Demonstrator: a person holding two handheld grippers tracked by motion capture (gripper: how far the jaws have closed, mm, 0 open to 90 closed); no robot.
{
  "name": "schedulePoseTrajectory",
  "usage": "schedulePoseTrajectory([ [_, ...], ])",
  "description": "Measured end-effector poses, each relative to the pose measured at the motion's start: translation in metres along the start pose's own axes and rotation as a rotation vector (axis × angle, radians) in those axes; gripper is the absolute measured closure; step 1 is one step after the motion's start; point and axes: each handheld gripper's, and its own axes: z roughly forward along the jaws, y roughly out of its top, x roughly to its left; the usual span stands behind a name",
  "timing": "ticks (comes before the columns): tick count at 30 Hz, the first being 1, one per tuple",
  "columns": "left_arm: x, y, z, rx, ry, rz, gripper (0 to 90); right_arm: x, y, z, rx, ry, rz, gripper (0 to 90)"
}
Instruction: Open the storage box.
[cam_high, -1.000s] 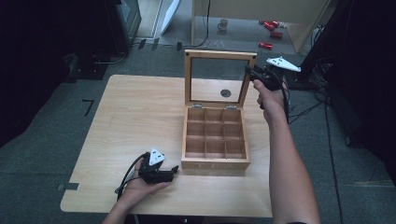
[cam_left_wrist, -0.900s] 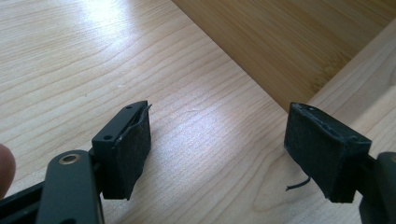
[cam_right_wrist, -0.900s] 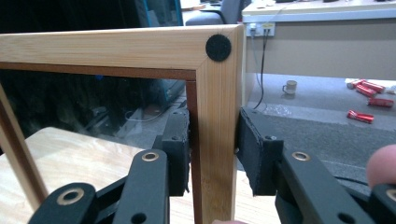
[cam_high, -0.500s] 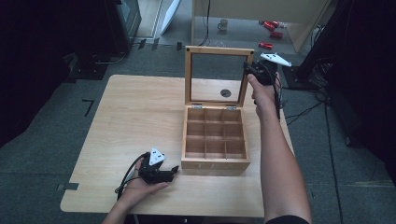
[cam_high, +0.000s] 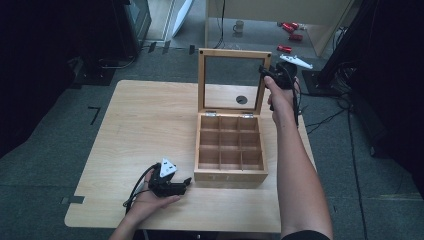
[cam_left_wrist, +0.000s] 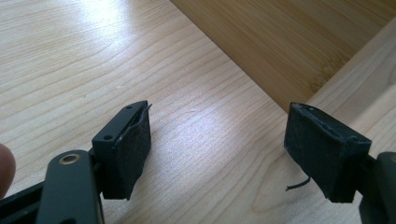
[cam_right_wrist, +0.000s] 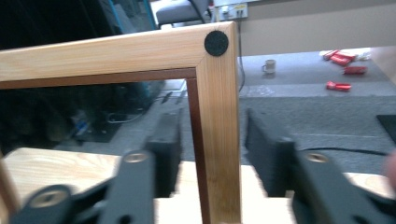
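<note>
Here the right tool (cam_right_wrist: 212, 158) has just been opening; its jaws straddle the lid's (cam_high: 233, 54) right rail without pressing on it. The lid stands upright over the box (cam_high: 230, 150) at mid-desk (cam_high: 145, 115). The tool is best drawn straight back, so the lid is not nudged shut. The left tool (cam_left_wrist: 217, 149) is held open, empty, beside the box's front.

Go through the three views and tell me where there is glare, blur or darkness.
High view: the table and wooden box are evenly lit, the room at both sides is nearly black. Left gripper view: sharp, with pale glare on the tabletop. Right gripper view: the lid frame is fairly sharp, while the right gripper, whose jaws have just been opening around it, is blurred.
</note>
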Motion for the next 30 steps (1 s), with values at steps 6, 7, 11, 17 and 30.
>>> schedulePoseTrajectory([
  [6, 0.000, 0.000, 0.000, 0.000, 0.001, 0.000, 23.5, 0.000, 0.002, -0.014, 0.009, 0.015, -0.023, 31.7],
  [7, 0.000, 0.000, 0.000, 0.000, 0.001, 0.001, 23.5, 0.001, 0.002, -0.017, 0.013, 0.022, -0.029, 28.0],
  [11, -0.001, 0.000, 0.000, 0.001, 0.002, 0.001, 23.5, 0.007, -0.002, -0.031, 0.032, 0.042, -0.067, 13.3],
  [17, 0.000, 0.000, 0.000, 0.005, 0.003, 0.008, 23.5, 0.010, -0.017, -0.058, 0.046, 0.075, -0.107, 4.1],
  [30, -0.002, 0.000, 0.000, 0.006, -0.002, 0.020, 22.6, -0.016, -0.074, -0.113, 0.092, 0.051, -0.124, 1.0],
])
